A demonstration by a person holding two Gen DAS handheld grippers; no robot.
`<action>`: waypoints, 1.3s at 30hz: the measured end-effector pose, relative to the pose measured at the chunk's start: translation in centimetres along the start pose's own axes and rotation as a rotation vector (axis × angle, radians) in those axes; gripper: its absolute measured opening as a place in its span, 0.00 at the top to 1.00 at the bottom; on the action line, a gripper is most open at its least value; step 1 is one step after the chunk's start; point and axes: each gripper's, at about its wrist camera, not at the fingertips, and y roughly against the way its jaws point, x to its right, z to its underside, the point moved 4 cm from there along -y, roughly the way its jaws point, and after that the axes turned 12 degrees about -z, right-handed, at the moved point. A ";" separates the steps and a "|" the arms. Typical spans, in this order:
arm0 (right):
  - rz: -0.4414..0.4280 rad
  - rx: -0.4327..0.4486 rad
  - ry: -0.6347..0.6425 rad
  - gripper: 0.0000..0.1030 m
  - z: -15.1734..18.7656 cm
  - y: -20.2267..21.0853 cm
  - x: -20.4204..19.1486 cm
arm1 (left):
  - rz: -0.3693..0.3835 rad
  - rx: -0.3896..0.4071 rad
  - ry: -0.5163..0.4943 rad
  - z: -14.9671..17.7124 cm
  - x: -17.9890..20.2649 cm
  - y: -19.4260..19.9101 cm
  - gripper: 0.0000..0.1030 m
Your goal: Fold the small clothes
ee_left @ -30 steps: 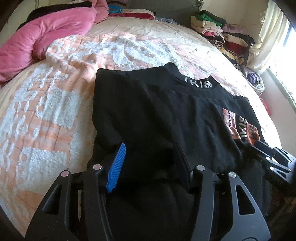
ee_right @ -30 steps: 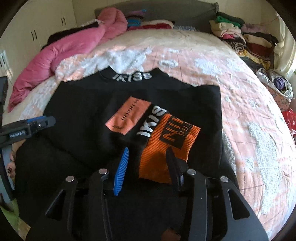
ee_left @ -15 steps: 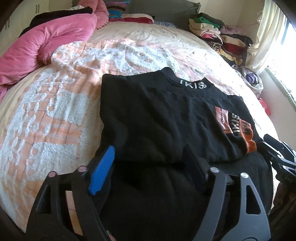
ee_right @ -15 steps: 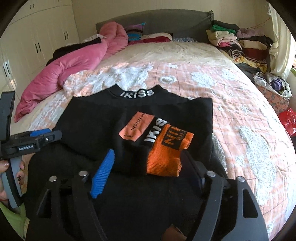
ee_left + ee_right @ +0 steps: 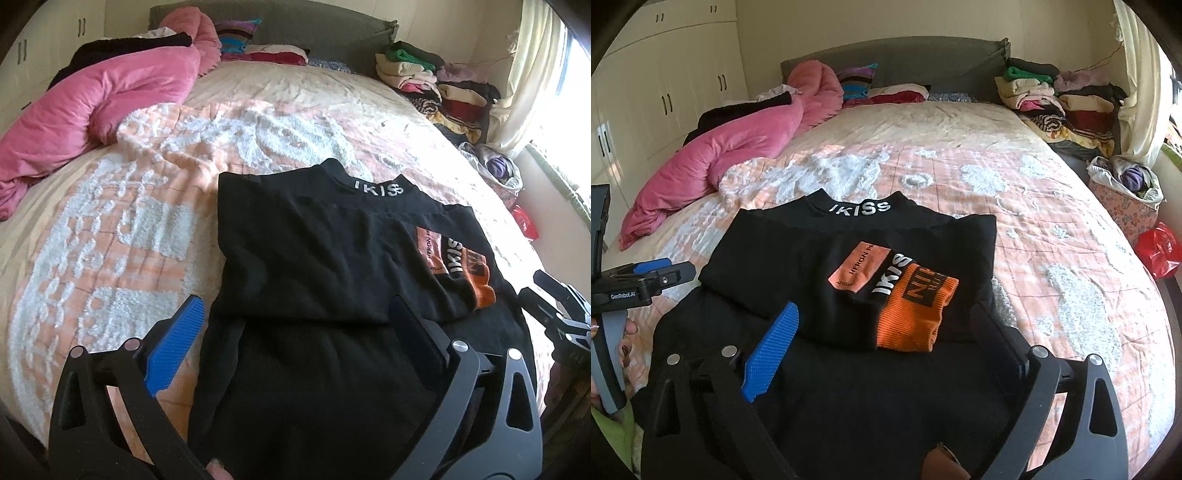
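A home bedroom: a bed (image 5: 960,122) with grey headboard (image 5: 923,62) lies ahead, white wardrobes (image 5: 665,81) far left, a curtain (image 5: 1141,92) and stacked clothes (image 5: 1060,99) far right.

Both wrist cameras look steeply down, close over the same black garment (image 5: 314,258) from the bed's (image 5: 1071,229) foot.

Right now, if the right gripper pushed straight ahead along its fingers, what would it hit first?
Most likely the black top on the bed, near its orange cuff. The right gripper is opening, nothing between its jaws; depth is uncertain.

Left tongs (image 5: 295,332) opening, empty, above black sweater (image 5: 314,251) lying on bedspread (image 5: 110,229)
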 end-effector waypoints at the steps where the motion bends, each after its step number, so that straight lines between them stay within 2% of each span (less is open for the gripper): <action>1: -0.001 0.003 -0.001 0.09 0.0 0.2 0.0 | -0.002 0.003 -0.002 0.0 -0.1 0.2 0.09; 20: -0.008 0.033 0.017 0.09 1.5 4.7 -0.9 | -0.031 0.048 -0.042 1.4 -1.0 3.8 0.09; 33: 0.008 0.008 0.038 0.09 4.1 6.9 -0.7 | -0.066 0.022 -0.049 3.8 -3.4 5.5 0.09; 39: 0.016 -0.005 0.042 0.09 5.2 7.6 -0.4 | -0.064 -0.021 -0.049 5.6 -4.9 5.7 0.09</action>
